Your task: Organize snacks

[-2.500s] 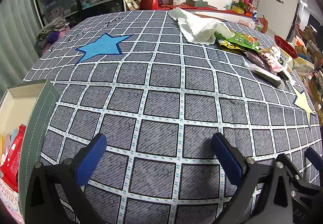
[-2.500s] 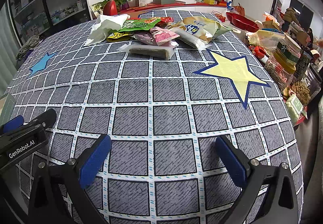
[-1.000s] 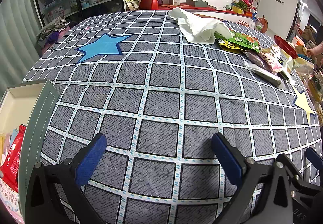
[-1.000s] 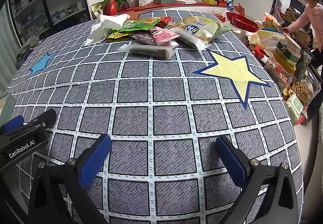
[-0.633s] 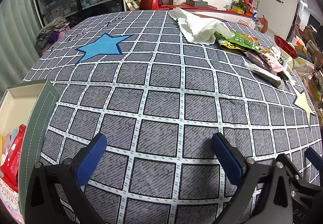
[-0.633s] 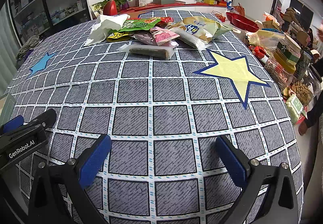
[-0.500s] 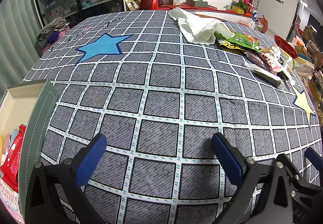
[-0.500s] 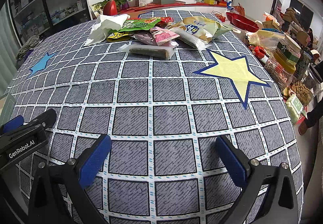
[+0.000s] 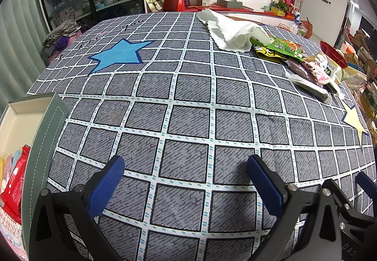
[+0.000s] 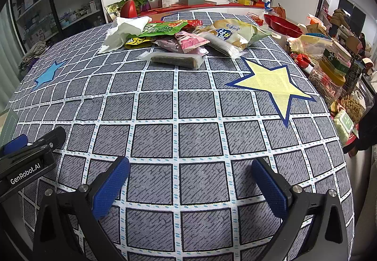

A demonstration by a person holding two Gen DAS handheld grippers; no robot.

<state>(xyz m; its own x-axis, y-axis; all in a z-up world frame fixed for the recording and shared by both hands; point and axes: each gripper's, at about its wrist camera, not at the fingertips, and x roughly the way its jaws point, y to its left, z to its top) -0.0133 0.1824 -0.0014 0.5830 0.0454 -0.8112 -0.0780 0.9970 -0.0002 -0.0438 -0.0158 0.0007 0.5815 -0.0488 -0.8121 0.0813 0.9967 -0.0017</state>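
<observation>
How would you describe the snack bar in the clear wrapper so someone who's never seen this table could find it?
Start at the yellow star on the grey checked tablecloth, then look toward the snack pile at the table's far side. The clear-wrapped bar lies flat at the pile's near edge, closest to the star. Unlike the colourful printed bags behind it, its wrapper is see-through, showing a long dark greenish-brown bar.

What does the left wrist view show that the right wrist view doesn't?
Only the left wrist view shows inside the open box, with a red packet in it, and the open left gripper. Only the right wrist view shows the whole yellow star, the goods past the table's right edge and the open right gripper. Both show the snack pile, white towel and blue star.
</observation>
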